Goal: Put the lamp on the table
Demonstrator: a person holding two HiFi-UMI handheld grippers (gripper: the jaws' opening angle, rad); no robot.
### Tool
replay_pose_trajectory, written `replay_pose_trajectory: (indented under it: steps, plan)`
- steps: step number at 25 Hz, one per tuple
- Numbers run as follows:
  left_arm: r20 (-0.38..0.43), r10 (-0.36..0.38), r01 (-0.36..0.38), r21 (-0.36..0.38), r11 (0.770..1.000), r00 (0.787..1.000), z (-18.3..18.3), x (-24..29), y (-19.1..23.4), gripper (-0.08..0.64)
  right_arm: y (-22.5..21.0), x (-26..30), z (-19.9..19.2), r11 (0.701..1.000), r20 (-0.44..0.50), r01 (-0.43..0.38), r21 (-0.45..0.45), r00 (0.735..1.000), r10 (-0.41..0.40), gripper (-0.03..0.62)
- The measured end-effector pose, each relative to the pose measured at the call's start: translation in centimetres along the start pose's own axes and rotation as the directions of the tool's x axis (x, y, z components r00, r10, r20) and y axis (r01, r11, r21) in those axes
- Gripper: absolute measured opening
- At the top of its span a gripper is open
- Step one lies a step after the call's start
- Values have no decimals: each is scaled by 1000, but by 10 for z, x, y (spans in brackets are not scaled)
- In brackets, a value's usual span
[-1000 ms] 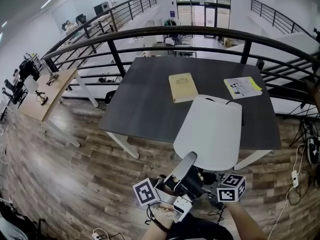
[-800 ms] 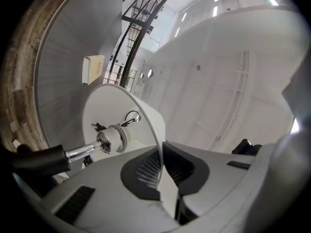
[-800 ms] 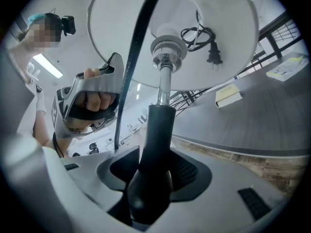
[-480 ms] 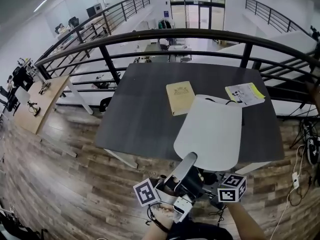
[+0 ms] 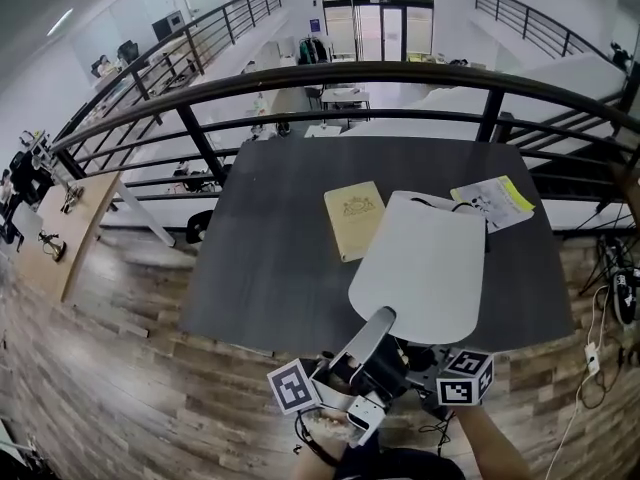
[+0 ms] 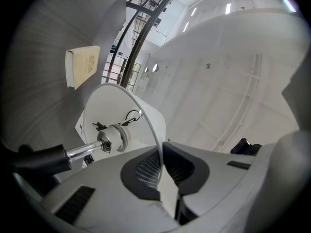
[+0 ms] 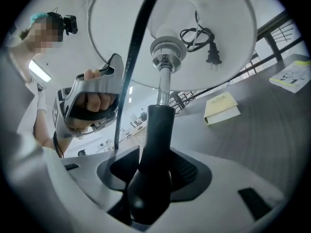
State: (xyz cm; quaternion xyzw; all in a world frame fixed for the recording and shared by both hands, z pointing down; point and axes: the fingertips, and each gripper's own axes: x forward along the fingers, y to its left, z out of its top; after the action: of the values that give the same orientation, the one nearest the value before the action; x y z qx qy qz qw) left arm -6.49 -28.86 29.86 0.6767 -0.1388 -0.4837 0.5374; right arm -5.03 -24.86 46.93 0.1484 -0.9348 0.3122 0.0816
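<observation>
I carry a lamp with a white shade (image 5: 420, 268) over the near edge of the dark grey table (image 5: 270, 248). My left gripper (image 6: 159, 178) is shut on the thin lower rim of the shade (image 6: 116, 115), seen in the head view at the shade's near edge (image 5: 378, 320). My right gripper (image 7: 150, 178) is shut on the lamp's black stem (image 7: 158, 140), low in the head view (image 5: 415, 360). The lamp's cord and plug (image 7: 201, 40) lie coiled inside the shade (image 7: 170, 33). The lamp's base is hidden.
A tan book (image 5: 352, 218) and a printed leaflet (image 5: 492, 201) lie on the table's far half. A dark metal railing (image 5: 400, 73) runs behind the table, with a drop to a lower floor beyond. Cables (image 5: 595, 353) lie on the wood floor at right.
The table has slid nearer and lower in the head view, so more of it lies under the shade. Both grippers and the lamp keep the same hold and place in view.
</observation>
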Motion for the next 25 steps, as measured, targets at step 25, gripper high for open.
replay_pose_trajectory:
  steps: [25]
  plan:
    - [-71,1,-6,-79,997,998,104,75,68,28,-114,55,68,995,28,96,19,995,-97,198]
